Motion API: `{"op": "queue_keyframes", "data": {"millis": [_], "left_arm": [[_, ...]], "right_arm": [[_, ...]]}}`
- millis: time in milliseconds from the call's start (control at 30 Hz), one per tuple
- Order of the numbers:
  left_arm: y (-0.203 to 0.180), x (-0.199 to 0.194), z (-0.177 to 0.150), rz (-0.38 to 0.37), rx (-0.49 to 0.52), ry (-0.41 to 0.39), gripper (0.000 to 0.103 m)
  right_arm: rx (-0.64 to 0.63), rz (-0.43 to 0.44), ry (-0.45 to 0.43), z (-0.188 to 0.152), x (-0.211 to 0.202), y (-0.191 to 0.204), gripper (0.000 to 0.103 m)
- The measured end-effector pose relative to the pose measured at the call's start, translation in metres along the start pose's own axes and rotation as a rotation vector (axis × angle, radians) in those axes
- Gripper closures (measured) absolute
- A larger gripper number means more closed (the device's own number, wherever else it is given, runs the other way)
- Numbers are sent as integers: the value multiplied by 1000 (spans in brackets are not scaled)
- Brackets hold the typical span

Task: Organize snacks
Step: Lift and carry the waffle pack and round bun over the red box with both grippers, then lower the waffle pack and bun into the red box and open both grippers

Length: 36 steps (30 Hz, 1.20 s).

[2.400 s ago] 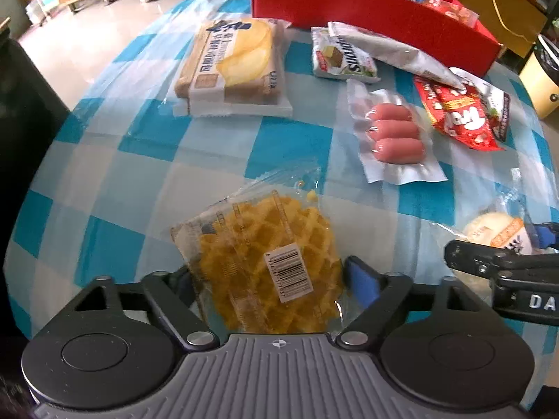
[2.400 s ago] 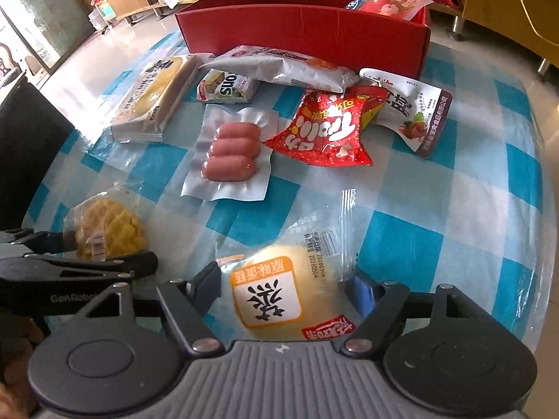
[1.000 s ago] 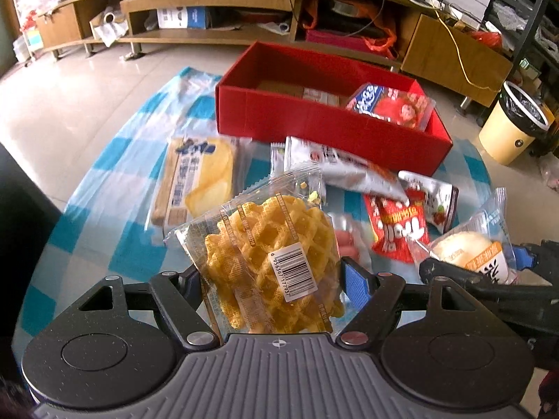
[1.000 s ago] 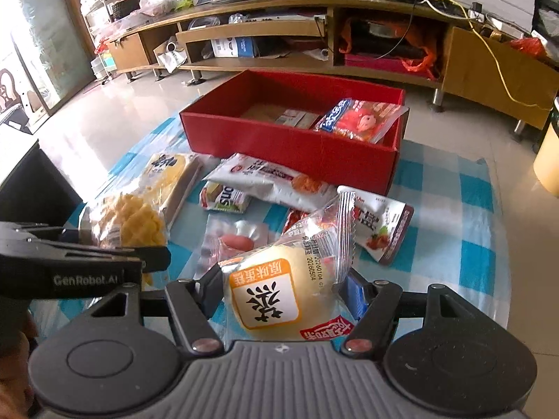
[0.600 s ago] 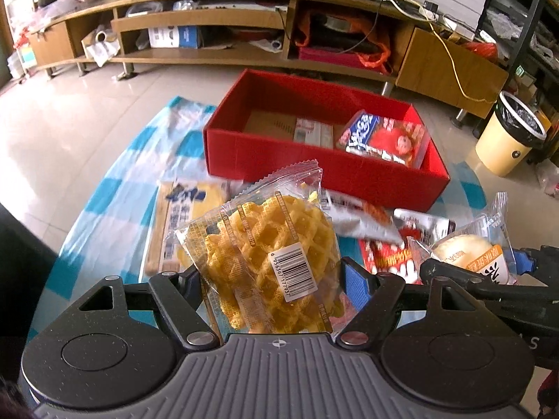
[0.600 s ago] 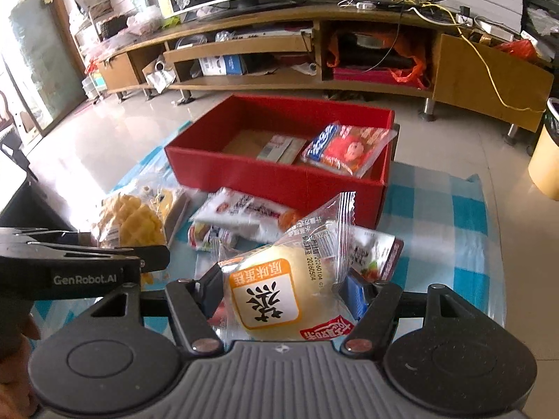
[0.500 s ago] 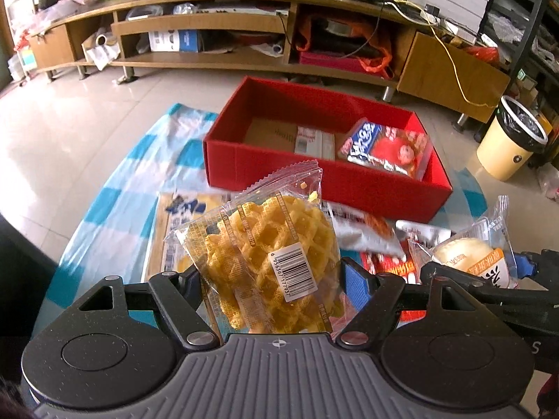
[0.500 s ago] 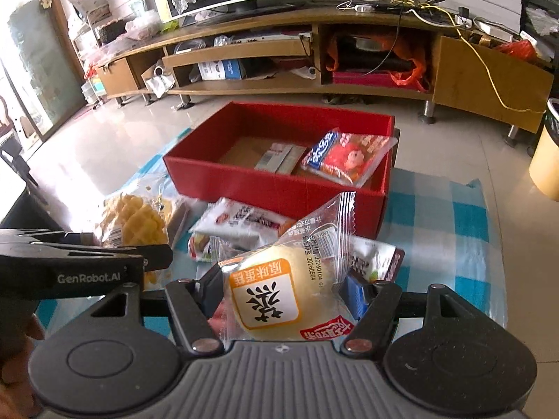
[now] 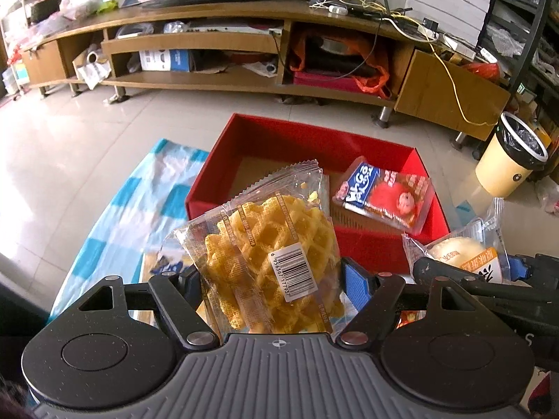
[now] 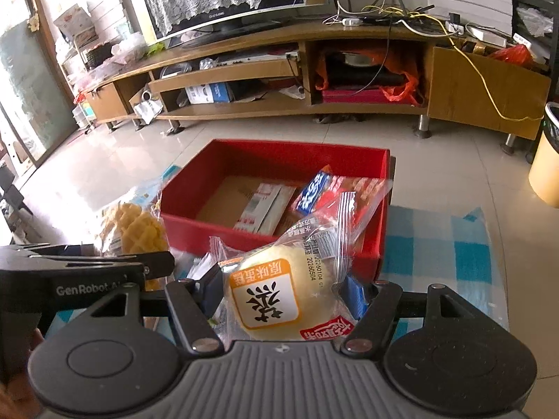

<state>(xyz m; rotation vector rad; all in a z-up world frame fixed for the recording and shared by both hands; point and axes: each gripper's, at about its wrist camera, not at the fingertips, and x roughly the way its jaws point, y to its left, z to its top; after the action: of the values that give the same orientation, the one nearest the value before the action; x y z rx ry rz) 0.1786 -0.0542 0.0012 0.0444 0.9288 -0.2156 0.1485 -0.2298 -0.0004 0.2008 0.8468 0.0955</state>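
Note:
My left gripper [image 9: 270, 281] is shut on a clear-wrapped yellow waffle [image 9: 269, 255] and holds it up in front of the red box [image 9: 279, 132]. My right gripper [image 10: 281, 291] is shut on a wrapped round bun with an orange label [image 10: 279, 286], raised near the box's front wall [image 10: 216, 230]. The bun also shows at the right of the left wrist view [image 9: 457, 255]; the waffle shows at the left of the right wrist view [image 10: 134, 227]. The box holds a red and blue snack bag [image 9: 384, 195] and a flat white packet [image 10: 265, 209].
The blue and white checked tablecloth [image 10: 454, 244] shows beside the box. A bread packet [image 9: 164, 265] lies under my left gripper. Beyond the table are tiled floor, a long wooden TV stand [image 9: 244, 42] and a cream bin [image 9: 510, 153].
Both grippers lifted their snacks off the table and moved forward toward the red box. The box now looks nearer and the loose packets have dropped below the view.

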Motion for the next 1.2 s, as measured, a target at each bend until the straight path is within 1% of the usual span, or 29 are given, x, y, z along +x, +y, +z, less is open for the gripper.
{"op": "queue_keyframes", "data": {"millis": [333,467,700,1033,1200], "left_arm": [[-10,20,24,18,33,-18,22],[-11,31,35,31,37,-24,22],[-9,49,50,53,31,-23,22],[-13,69,64,62,43,-27,22],[-16,81,67,73,50,-20,22]], "right_arm": [[30,-25,-18,24,18,-17,39],[55,-32,-14,33,29,-26,39],[63,-47,-18,46,45,-32,39],[56,-68,-12,60,67,-41,39],[49,-64,-5,65,80,-44,39]]}}
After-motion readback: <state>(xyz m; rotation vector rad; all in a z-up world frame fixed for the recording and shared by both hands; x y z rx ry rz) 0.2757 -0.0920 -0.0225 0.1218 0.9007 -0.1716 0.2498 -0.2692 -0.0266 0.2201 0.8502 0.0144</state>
